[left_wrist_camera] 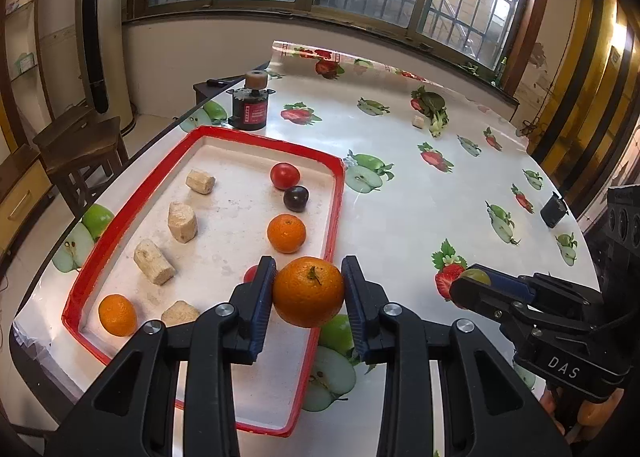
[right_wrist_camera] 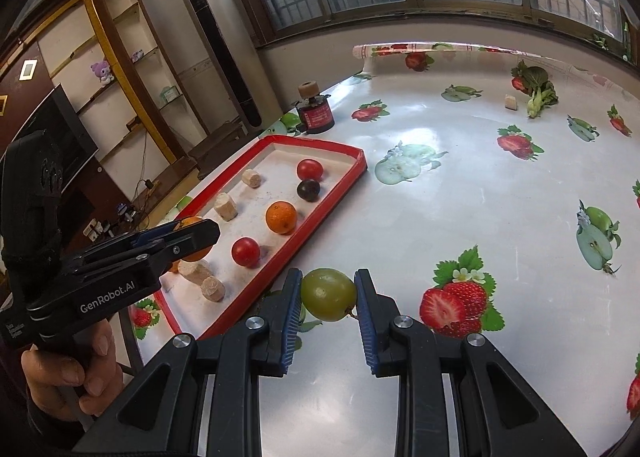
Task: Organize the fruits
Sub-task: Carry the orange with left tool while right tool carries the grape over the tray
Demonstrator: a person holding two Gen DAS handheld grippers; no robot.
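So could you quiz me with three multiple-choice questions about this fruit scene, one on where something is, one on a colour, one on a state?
1. Where is the dark plum?
A. in the tray
B. on the tablecloth
C. on the stool

2. What colour is the fruit in the right hand-held gripper?
A. red
B. green
C. orange

3. What is the left hand-held gripper doing?
A. open, empty
B. shut, empty
C. shut on an orange

Answers: 1 A, it lies inside the red rim beside a tomato. 2 B, the fruit between the pads is green. 3 C, both pads press the orange's sides.
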